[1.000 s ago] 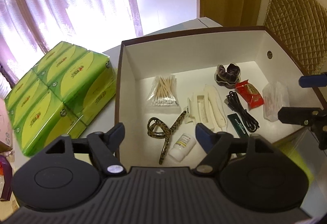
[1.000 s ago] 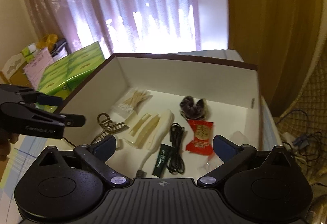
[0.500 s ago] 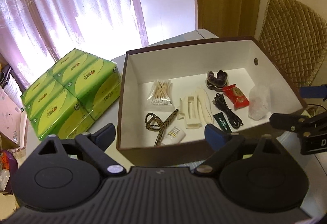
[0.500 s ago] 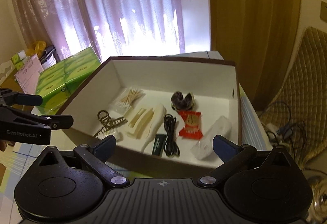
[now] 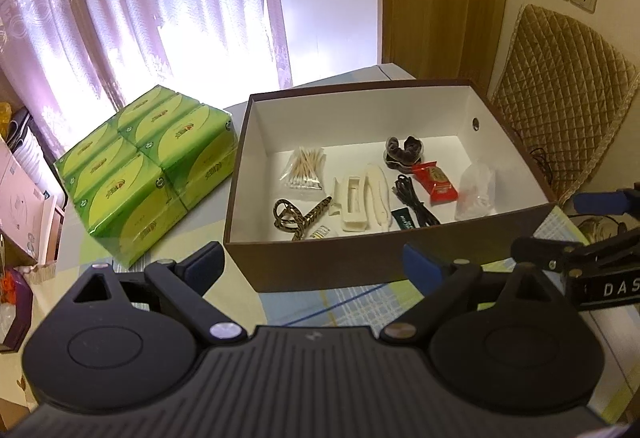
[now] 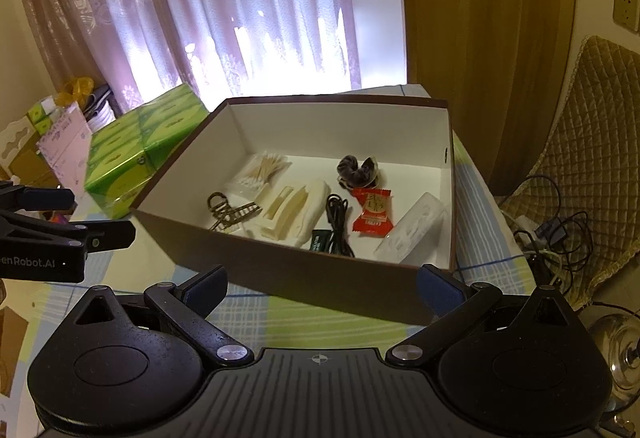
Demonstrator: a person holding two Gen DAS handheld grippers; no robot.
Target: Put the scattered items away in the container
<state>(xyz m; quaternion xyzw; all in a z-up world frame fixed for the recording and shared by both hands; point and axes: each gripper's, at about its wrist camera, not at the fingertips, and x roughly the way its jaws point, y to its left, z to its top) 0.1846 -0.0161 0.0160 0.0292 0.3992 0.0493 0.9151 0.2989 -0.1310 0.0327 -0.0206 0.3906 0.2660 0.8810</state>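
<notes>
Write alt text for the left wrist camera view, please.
An open brown cardboard box with a white inside holds small items, including cotton swabs and a red snack packet. The open left gripper hovers before it, beside stacked green tissue packs.

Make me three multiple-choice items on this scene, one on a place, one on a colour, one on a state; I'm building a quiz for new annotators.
1. Where does the cotton swab bag lie?
A. inside the brown box
B. on the green tissue packs
C. on the chair

2. What colour is the snack packet?
A. blue
B. red
C. white

3. How do the jaws of the left gripper stand?
A. shut on the hair clip
B. shut on nothing
C. open, holding nothing

Answers: 1 A, it rests on the box's white floor; 2 B, its wrapper is red; 3 C, the pads stand wide apart with nothing between them.
</notes>
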